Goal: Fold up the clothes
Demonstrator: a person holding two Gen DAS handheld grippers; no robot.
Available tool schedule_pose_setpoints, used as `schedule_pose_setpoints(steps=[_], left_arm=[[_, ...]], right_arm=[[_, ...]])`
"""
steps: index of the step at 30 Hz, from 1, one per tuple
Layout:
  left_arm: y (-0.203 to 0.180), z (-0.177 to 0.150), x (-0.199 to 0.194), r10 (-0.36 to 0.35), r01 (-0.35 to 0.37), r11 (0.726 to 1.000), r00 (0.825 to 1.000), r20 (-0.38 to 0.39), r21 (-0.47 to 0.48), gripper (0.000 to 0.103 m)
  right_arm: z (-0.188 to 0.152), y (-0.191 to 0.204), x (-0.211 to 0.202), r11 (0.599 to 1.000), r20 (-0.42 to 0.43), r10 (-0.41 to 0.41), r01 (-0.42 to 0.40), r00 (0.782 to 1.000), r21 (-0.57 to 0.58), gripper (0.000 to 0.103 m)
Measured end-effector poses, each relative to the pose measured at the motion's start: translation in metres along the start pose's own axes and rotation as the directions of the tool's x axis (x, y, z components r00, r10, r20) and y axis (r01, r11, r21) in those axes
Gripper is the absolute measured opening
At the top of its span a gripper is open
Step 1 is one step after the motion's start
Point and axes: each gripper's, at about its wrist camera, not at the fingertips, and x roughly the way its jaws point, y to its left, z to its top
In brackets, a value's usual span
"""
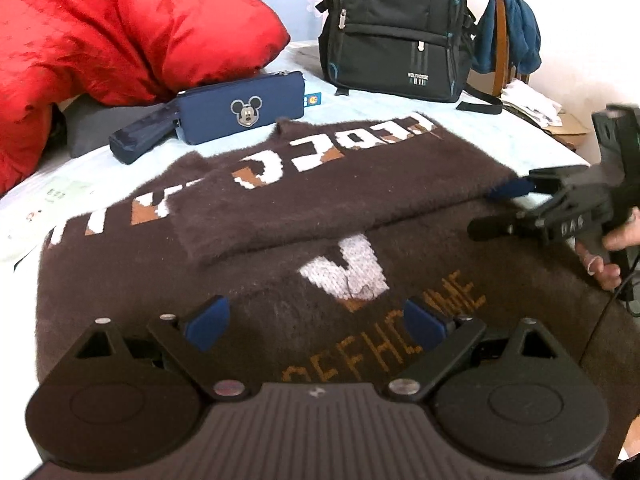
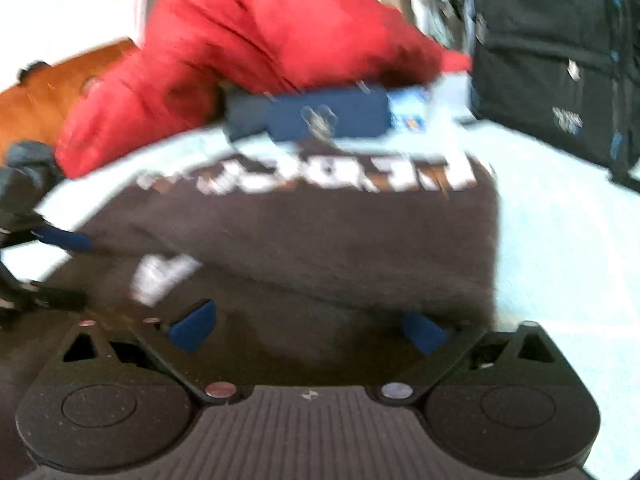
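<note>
Pale blue bedding covers the bed [image 1: 472, 132] that carries everything, with a red puffy quilt [image 1: 120, 28] heaped at ten o'clock, a navy pencil case [image 1: 240, 106] with a cartoon mouse badge just beyond the garment, a black backpack [image 1: 394, 28] standing at twelve o'clock, and a chair [image 1: 504, 36] draped in blue cloth at two o'clock.

Spread across the middle of the bed lies the brown sweater [image 1: 280, 288], fuzzy knit with white and tan lettering. One sleeve [image 1: 320, 196] already lies folded across the chest, its lettering upside down in the left wrist view.

By its look the knit is soft, thick and limp, light enough to lift by an edge but likely to sag and drag its pile against the sheet. Hems, cuffs and shoulder seams seem the firmest places to pinch; the fuzz may slip from a shallow bite.

The left tongs [image 1: 316, 322] hover released over the lower body of the sweater, pads wide apart. The right tongs [image 2: 310, 326] also stand parted, holding nothing, at the sweater's three o'clock edge beside the folded sleeve; that view is blurred.
</note>
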Motion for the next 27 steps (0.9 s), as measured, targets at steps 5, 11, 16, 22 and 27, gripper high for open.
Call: schedule_pose_setpoints(steps=[5, 11, 16, 22, 27], left_arm=[[0.001, -0.005, 0.002, 0.01, -0.01, 1.0, 1.0, -0.022, 0.012, 0.094], [0.003, -0.004, -0.003, 0.01, -0.009, 1.0, 1.0, -0.019, 0.024, 0.094], [0.004, 0.003, -0.004, 0.004, -0.004, 1.0, 1.0, 0.002, 0.008, 0.094], [0.003, 0.035, 0.01, -0.064, 0.065, 0.998, 0.993, 0.096, -0.009, 0.094], [0.0, 0.054, 0.05, -0.077, 0.081, 0.995, 0.994, 0.081, -0.054, 0.094]], right_arm=[[-0.012, 0.008, -0.005, 0.998, -0.018, -0.022, 0.021, 1.0, -0.063, 0.098], [0.012, 0.02, -0.033, 0.997, 0.011, 0.029, -0.028, 1.0, -0.067, 0.099], [0.029, 0.018, -0.028, 0.997, 0.093, -0.029, 0.036, 0.995, -0.074, 0.103], [0.013, 0.0, 0.006, 0.996, 0.022, -0.084, 0.085, 0.996, -0.018, 0.103], [0.015, 0.003, 0.001, 0.996, 0.015, -0.085, 0.085, 0.996, -0.021, 0.103]])
